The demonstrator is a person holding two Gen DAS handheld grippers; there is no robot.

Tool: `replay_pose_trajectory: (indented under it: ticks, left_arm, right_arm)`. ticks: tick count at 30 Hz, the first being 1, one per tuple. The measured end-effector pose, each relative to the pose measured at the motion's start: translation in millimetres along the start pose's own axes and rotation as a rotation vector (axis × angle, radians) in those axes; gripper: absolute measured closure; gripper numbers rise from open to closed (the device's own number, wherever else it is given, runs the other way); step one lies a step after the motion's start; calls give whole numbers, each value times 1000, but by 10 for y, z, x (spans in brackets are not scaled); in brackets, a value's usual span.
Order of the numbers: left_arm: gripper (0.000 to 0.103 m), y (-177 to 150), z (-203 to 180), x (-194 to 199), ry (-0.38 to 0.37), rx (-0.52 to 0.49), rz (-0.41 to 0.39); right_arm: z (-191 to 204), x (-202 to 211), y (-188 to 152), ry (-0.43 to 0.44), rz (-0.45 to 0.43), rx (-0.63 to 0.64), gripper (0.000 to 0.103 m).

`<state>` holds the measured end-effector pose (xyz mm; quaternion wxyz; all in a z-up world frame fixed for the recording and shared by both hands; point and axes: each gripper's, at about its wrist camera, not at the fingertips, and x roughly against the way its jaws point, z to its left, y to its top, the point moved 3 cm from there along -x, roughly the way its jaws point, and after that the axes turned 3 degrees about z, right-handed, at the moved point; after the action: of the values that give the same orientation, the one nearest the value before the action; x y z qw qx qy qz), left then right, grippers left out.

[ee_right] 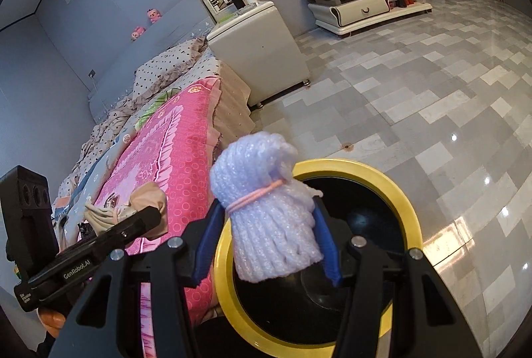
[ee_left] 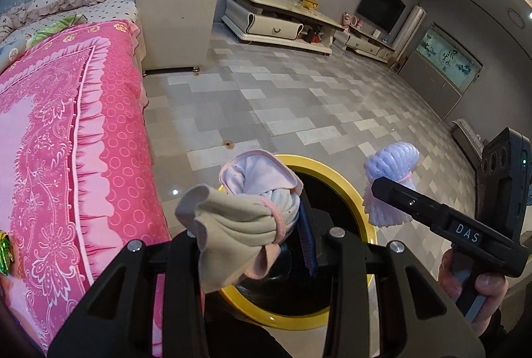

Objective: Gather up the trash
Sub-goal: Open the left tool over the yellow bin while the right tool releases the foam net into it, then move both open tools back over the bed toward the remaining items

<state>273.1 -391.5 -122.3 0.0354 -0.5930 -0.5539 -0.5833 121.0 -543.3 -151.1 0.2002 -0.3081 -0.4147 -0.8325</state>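
A black bin with a yellow rim (ee_left: 349,188) stands on the floor beside the bed. Above its near left edge, my left gripper (ee_left: 256,245) is shut on a rolled beige, white and pink cloth bundle (ee_left: 246,218) tied with a pink band. To the right, my right gripper (ee_left: 382,190) holds a pale lavender foam net bundle (ee_left: 389,172). In the right wrist view, this net bundle (ee_right: 269,208) sits between the blue pads (ee_right: 327,245) of my right gripper (ee_right: 269,245), shut on it over the bin rim (ee_right: 399,195). The left gripper (ee_right: 146,215) carries the cloth (ee_right: 146,198) at left.
A bed with a pink cover (ee_left: 66,142) runs close along the left of the bin. A white cabinet (ee_left: 176,22) stands at the bed's far end, and a low TV stand (ee_left: 276,19) lines the far wall. Grey tiled floor (ee_left: 299,105) lies beyond. A hand (ee_left: 482,285) grips the right handle.
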Motion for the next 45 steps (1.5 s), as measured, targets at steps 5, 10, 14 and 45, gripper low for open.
replay_pose_trajectory:
  ticks: [5,10,14,45]
  left_arm:
    - [70,-26,-17,-313,-18,20,56]
    - [69,18,-58,-427,-29,14,64]
    - [64,50,-105,-415,-35,4,47]
    - [17,-205,714,922,208,137,-112]
  right_arm:
    - [-192,-103,21,0,19,-44,53]
    - [-223,-85,53,2,3,-38,53]
    - [-212,-27,63,-10,-20,-28,51]
    - [362,225,-136,12,-27,25,23]
